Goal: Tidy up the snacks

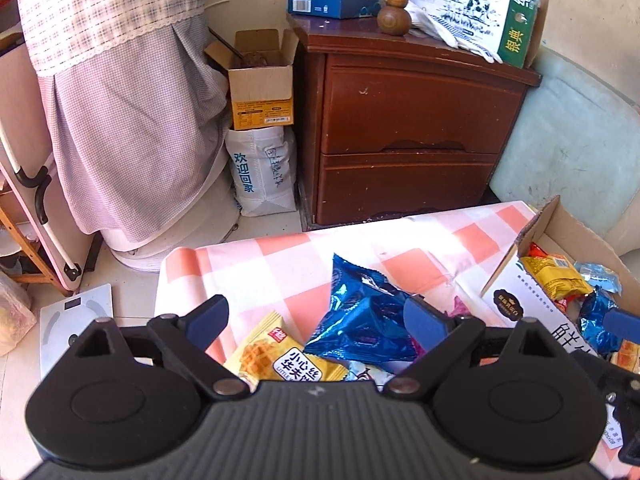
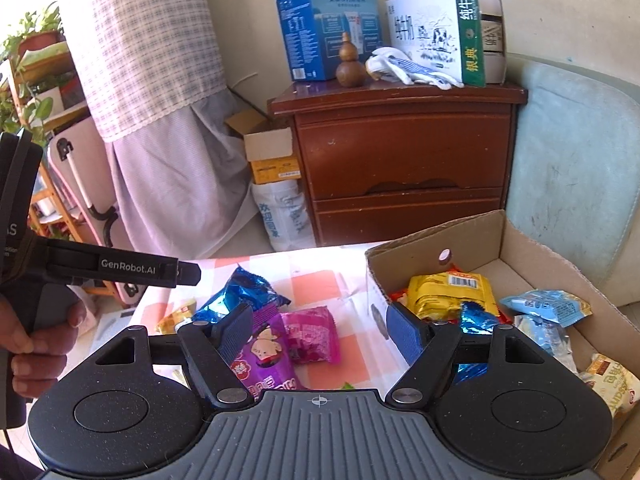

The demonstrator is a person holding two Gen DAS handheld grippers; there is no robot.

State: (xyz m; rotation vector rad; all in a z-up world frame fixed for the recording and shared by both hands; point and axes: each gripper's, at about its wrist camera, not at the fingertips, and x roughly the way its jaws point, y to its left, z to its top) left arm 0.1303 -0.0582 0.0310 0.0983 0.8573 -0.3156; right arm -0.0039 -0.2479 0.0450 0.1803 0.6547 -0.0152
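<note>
crinkly blue foil packet (image 1: 362,316) sits between our spread left gripper (image 1: 316,322) fingers, left of the cardboard box (image 2: 472,236); our right gripper (image 2: 320,330) is spread empty. foil may slip when pinched.

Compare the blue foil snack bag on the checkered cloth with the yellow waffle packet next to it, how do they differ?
The blue foil bag is shiny, crinkled and puffed up; the yellow waffle packet is matte and lies flat. The blue bag looks larger than the yellow packet. The yellow packet shows a waffle picture and bold printed characters; the blue bag's print is hard to read. Both lie on the checkered cloth, outside the cardboard box, between the open left gripper's fingers in its view.
</note>
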